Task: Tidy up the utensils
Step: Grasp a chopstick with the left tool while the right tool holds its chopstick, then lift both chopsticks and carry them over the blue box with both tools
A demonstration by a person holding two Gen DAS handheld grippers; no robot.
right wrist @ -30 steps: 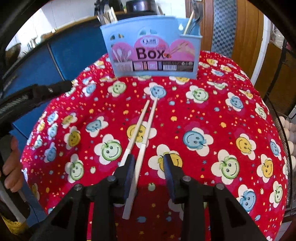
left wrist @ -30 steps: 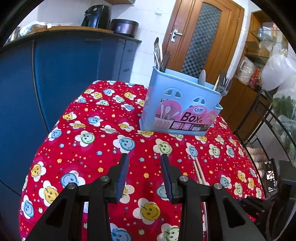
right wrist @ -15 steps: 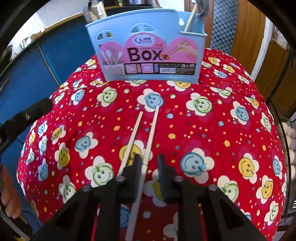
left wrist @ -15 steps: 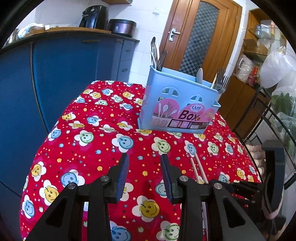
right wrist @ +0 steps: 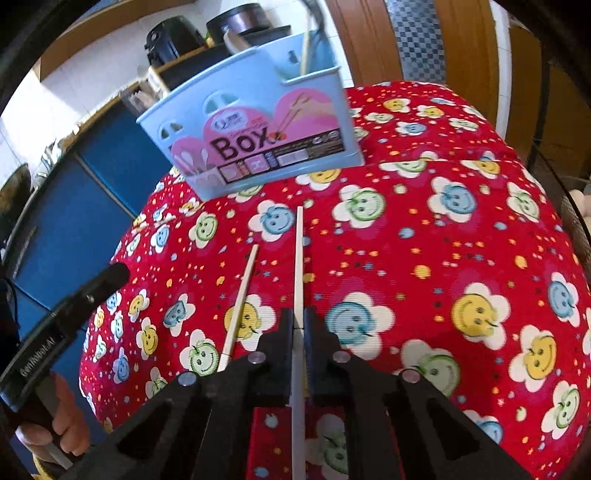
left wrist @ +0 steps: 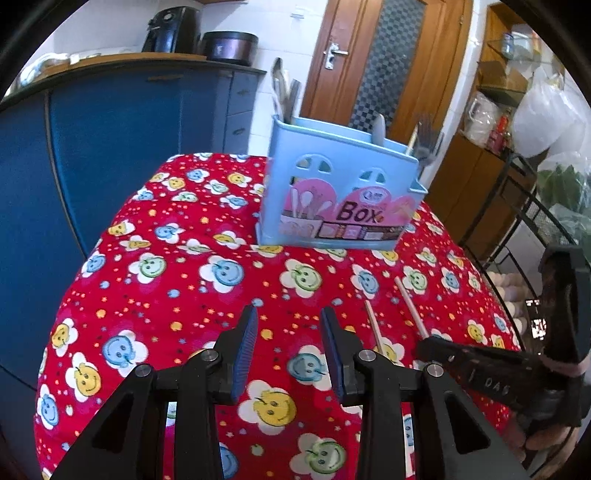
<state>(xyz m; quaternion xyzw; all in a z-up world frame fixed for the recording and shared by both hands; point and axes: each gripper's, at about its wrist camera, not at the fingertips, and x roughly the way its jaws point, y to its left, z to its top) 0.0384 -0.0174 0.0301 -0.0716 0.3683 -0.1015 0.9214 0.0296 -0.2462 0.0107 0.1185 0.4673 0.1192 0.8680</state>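
Note:
A light blue utensil box (left wrist: pixel 340 199) marked "Box" stands on the red smiley tablecloth (left wrist: pixel 177 280), with forks and spoons standing in it; it also shows in the right wrist view (right wrist: pixel 258 144). My right gripper (right wrist: pixel 299 325) is shut on one pale chopstick (right wrist: pixel 298 258), which points toward the box. A second chopstick (right wrist: pixel 240 306) lies on the cloth just to its left. Both chopsticks (left wrist: pixel 410 310) show at the right of the left wrist view. My left gripper (left wrist: pixel 288 332) is open and empty above the cloth, left of the chopsticks.
A blue cabinet (left wrist: pixel 110 147) with an air fryer (left wrist: pixel 166 29) and a pot on top stands behind and left of the table. A wooden door (left wrist: pixel 380 62) is behind the box. A wire rack (left wrist: pixel 532 236) with eggs stands at the right.
My right gripper has closed on the right chopstick and tilted, and the box now looks nearer. My left gripper has stayed open and shifted only slightly.

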